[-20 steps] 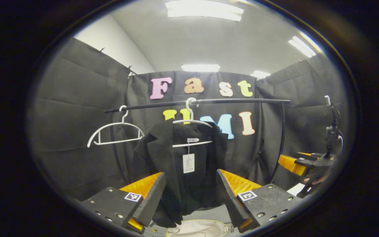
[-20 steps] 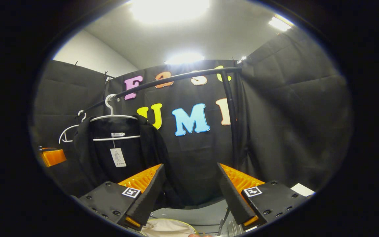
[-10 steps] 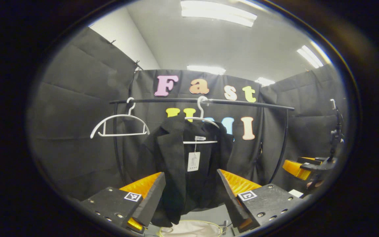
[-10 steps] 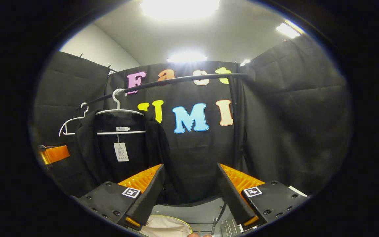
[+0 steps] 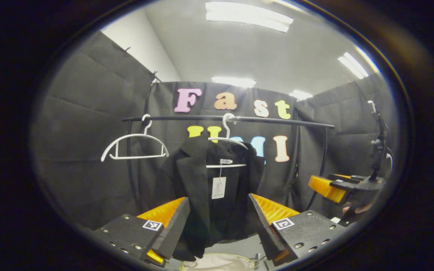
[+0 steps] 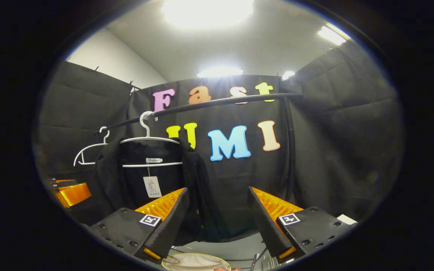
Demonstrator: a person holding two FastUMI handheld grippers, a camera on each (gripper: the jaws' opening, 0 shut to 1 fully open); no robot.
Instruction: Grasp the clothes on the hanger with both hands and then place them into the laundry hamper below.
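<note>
A black jacket (image 5: 198,188) with a white tag hangs on a white hanger (image 5: 226,141) from the black rail (image 5: 269,120). In the left gripper view my left gripper (image 5: 217,222) stands open, short of the jacket and level with its lower half. The right gripper (image 5: 330,186) shows at the far right, away from the jacket. In the right gripper view the jacket (image 6: 134,173) hangs to the left, and my right gripper (image 6: 217,222) is open with nothing between its fingers. The cream hamper (image 6: 196,261) lies below, its rim (image 5: 217,263) just under the jacket's hem.
An empty white hanger (image 5: 134,145) hangs at the rail's left end, also seen as a bare hanger (image 6: 89,152) in the right gripper view. The rail's upright post (image 6: 288,150) stands at the right. A camera stand (image 5: 379,146) rises at the far right.
Both views have shifted slightly: the jacket sits a little lower in each, and it has drifted right in the right gripper view. Both grippers stay open and apart from the jacket.
</note>
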